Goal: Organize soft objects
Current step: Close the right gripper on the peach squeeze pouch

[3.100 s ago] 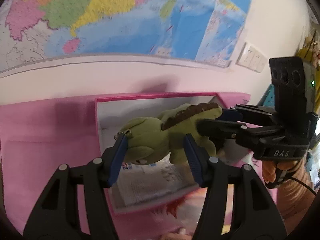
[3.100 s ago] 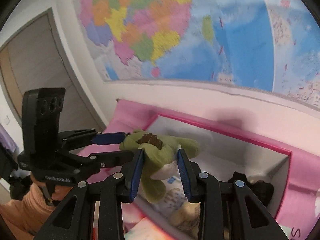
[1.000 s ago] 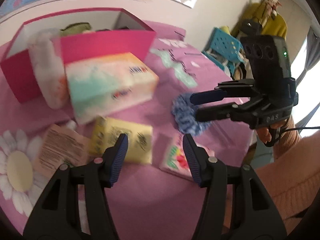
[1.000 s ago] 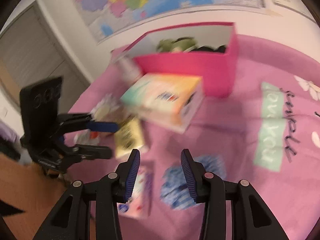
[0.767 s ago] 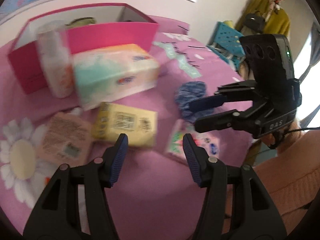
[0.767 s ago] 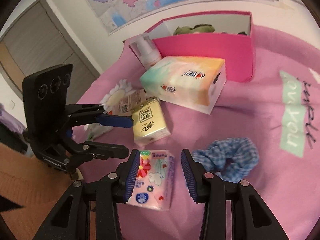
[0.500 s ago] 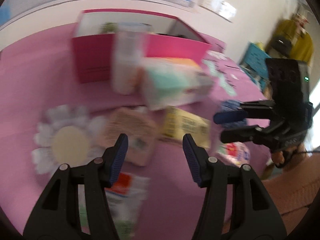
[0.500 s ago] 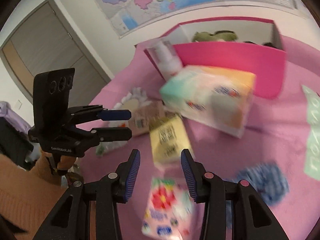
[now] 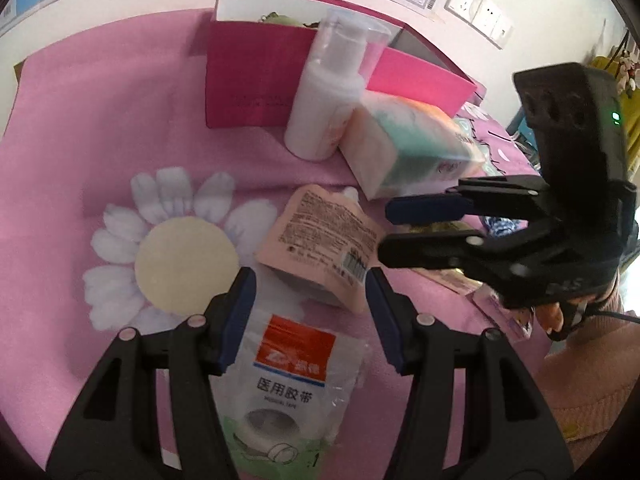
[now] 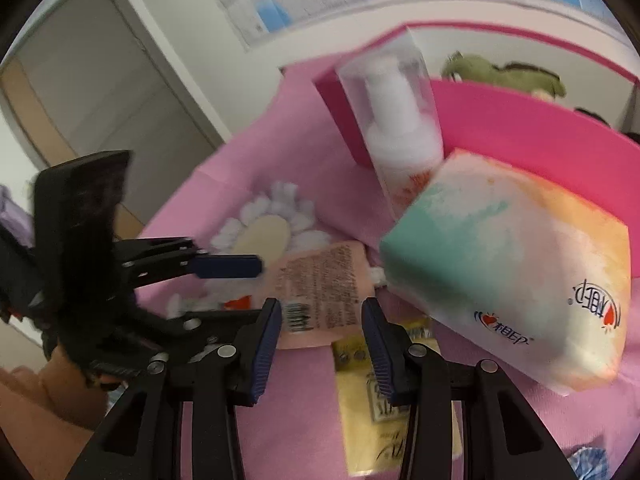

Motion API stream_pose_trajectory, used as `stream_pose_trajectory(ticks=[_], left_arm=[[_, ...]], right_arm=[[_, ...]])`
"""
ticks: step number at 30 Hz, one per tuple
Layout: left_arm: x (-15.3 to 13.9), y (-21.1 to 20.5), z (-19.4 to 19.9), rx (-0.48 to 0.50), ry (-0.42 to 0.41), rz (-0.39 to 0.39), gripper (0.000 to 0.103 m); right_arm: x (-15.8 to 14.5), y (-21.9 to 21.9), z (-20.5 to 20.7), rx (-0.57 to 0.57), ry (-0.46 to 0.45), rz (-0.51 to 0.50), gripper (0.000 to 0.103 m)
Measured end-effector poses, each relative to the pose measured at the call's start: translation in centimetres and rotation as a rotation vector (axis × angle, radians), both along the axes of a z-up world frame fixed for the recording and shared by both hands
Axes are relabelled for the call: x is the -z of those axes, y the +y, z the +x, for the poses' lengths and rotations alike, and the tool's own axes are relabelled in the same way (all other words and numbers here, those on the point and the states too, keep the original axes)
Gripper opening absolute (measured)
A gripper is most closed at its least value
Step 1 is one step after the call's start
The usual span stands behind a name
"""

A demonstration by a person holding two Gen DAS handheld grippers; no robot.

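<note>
**Pink cloth, both tools empty**

Left tool [image 9: 306, 312] hangs open over a clear medical-tape packet [image 9: 288, 392] on the pink cloth [image 9: 100, 120]. Right tool [image 10: 322, 340] gapes above a peach pouch [image 10: 320, 284]. Green plush toy [image 10: 504, 74] lies inside the pink box [image 10: 520, 132], behind a white pump bottle [image 10: 400, 120] and tissue pack [image 10: 512, 280].

Two grippers are seen, left [image 9: 306, 308] and right [image 10: 320, 334]. On the cloth [image 9: 100, 120], one pink box [image 9: 256, 84], one pump bottle [image 9: 324, 96], one tissue pack [image 9: 408, 152], one peach pouch [image 9: 320, 240], one tape bag [image 9: 288, 392] and one yellow pack [image 10: 372, 412] are counted. One green plush [image 10: 500, 74] is counted in the box, and one blue scrunchie [image 10: 588, 464] at the frame edge.
</note>
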State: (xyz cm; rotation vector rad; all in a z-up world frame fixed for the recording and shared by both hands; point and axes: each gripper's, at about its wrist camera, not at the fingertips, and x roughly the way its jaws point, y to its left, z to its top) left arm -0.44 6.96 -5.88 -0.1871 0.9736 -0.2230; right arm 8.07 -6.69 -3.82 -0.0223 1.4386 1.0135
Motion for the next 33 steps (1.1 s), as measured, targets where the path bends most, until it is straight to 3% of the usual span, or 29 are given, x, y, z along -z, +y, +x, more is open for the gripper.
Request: stream_pose_trajectory(ticks=[3,6,15,17,22,27,30,33], left_arm=[[0.1,-0.2,-0.1,0.013,-0.006,-0.015,0.058],[0.2,0.4,-0.2,0.021,-0.008,-0.054,0.058],[0.6,0.9,0.9,0.026,0.011,-0.092,0.057],[0.6,1.1,0.8,0.022,0.012,-0.096,0.053],[0.7,2.9,-0.2,-0.034,0.032,-0.126,0.049],[0.1,2.4,-1.2,-0.020,0.022,-0.111,0.049],[0.2,1.5,-1.2,0.013,0.033,-0.127,0.038],[0.3,0.4,-0.9,0.015,0.045,-0.091,0.038]], right_arm=[[0.3,-0.4,-0.4,-0.014,-0.015,-0.086,0.042],[0.6,-1.2,-0.4,0.003,0.023,-0.110,0.042],[2.1,0.1,0.5,0.070,0.071,-0.066,0.045],[2.2,0.2,0.4,0.072,0.088,-0.043,0.046],[2.4,-0.1,0.1,0.066,0.204,0.054,0.040],[2.3,0.6,-0.1,0.071,0.154,0.006,0.038],[2.3,1.1,-0.2,0.056,0.144,0.012,0.039],[2.2,1.0,-0.4,0.053,0.156,0.036,0.041]])
